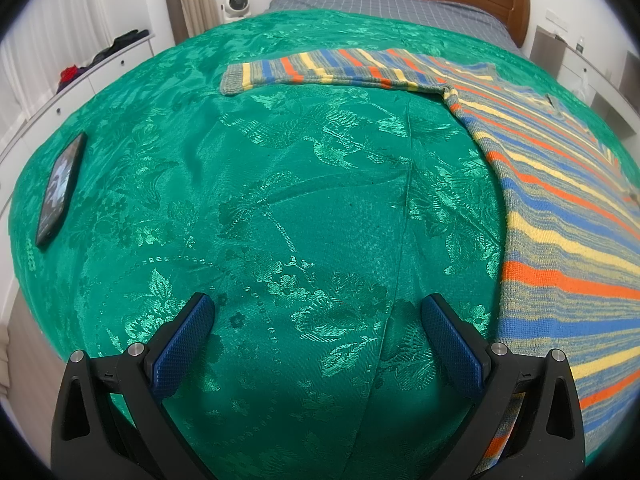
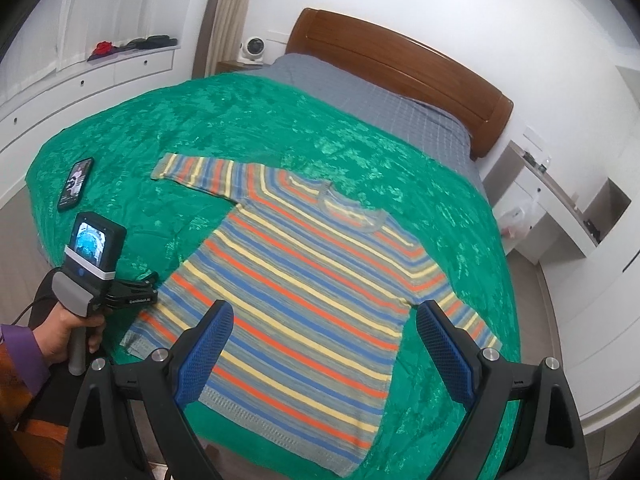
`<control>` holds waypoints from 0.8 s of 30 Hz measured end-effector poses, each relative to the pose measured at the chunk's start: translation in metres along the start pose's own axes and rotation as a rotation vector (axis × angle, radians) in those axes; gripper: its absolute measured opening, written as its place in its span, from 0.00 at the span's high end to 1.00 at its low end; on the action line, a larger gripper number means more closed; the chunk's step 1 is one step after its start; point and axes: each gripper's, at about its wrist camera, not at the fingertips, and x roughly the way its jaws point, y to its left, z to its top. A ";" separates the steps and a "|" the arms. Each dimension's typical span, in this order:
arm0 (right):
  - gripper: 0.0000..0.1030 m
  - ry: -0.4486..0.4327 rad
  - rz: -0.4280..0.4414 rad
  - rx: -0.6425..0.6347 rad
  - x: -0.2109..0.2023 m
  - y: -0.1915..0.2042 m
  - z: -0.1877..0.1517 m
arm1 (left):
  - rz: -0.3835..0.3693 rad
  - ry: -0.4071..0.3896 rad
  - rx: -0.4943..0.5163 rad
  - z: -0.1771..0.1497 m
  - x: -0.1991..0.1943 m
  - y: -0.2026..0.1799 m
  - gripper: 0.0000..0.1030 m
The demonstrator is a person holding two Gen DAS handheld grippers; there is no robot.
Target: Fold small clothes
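Right wrist view: striped sweater [image 2: 304, 280] lies flat on green bed cover [image 2: 240, 120], right under right gripper [image 2: 324, 344], fingers wide open, empty. Left gripper [image 1: 318, 344], also open w/ nothing, sits beside sweater's left edge; L sleeve [image 1: 320, 70] points away.

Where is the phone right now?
The phone lies flat on the green bedspread near its left edge in the right wrist view, left of the striped sweater's outstretched sleeve.
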 end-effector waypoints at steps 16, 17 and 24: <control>0.11 0.002 0.058 -0.008 0.008 0.010 0.004 | -0.003 0.002 0.001 0.002 -0.003 0.000 0.00; 0.11 0.005 0.084 0.009 0.014 0.007 0.001 | -0.016 0.004 0.003 0.004 -0.006 0.000 0.00; 0.11 0.083 0.340 0.458 0.117 -0.121 -0.077 | -0.187 -0.064 -0.085 0.028 -0.026 0.022 0.00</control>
